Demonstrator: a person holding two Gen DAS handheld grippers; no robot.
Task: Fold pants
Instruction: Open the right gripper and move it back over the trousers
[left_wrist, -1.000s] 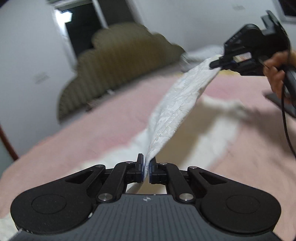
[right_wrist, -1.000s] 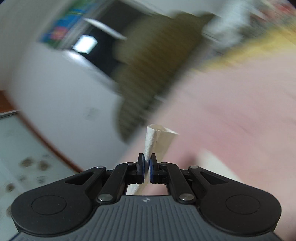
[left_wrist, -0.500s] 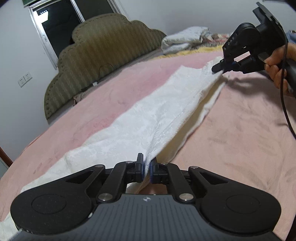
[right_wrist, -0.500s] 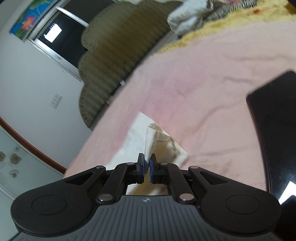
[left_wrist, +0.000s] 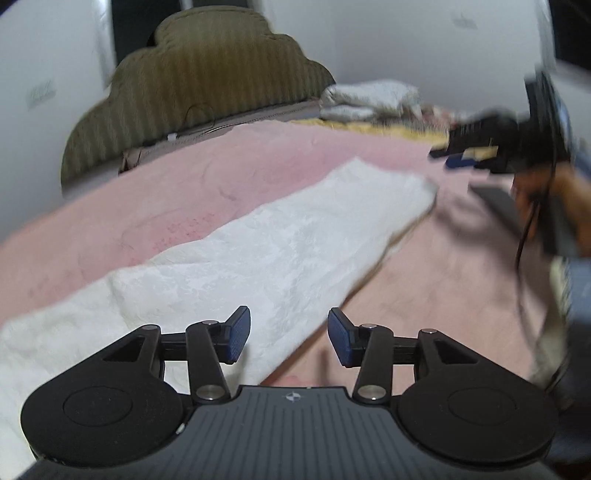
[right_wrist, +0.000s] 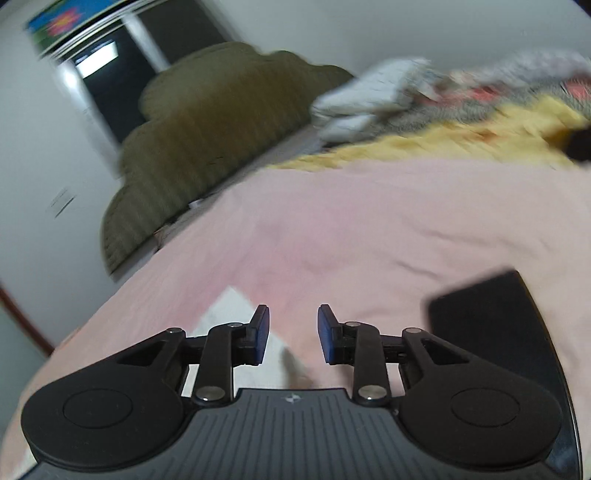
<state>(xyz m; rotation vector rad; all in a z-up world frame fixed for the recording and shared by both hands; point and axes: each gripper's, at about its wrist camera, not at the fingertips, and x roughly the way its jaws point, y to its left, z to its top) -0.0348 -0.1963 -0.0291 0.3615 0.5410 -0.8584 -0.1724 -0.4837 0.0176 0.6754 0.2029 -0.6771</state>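
the white pants (left_wrist: 280, 251) lie folded lengthwise on the pink blanket (left_wrist: 229, 173). left gripper (left_wrist: 289, 341) and right gripper (right_wrist: 291, 334) are opening, both empty; draw back clear so no cloth drags.

Left gripper (left_wrist: 289, 339) angled downward, jaws opening, nothing between fingers (left_wrist: 238, 334); right gripper (right_wrist: 290, 334) likewise opening, empty.

White embossed pants (left_wrist: 280, 254), pink bedspread (left_wrist: 155, 206), olive striped headboard (left_wrist: 199, 88), blue-padded black jaws.
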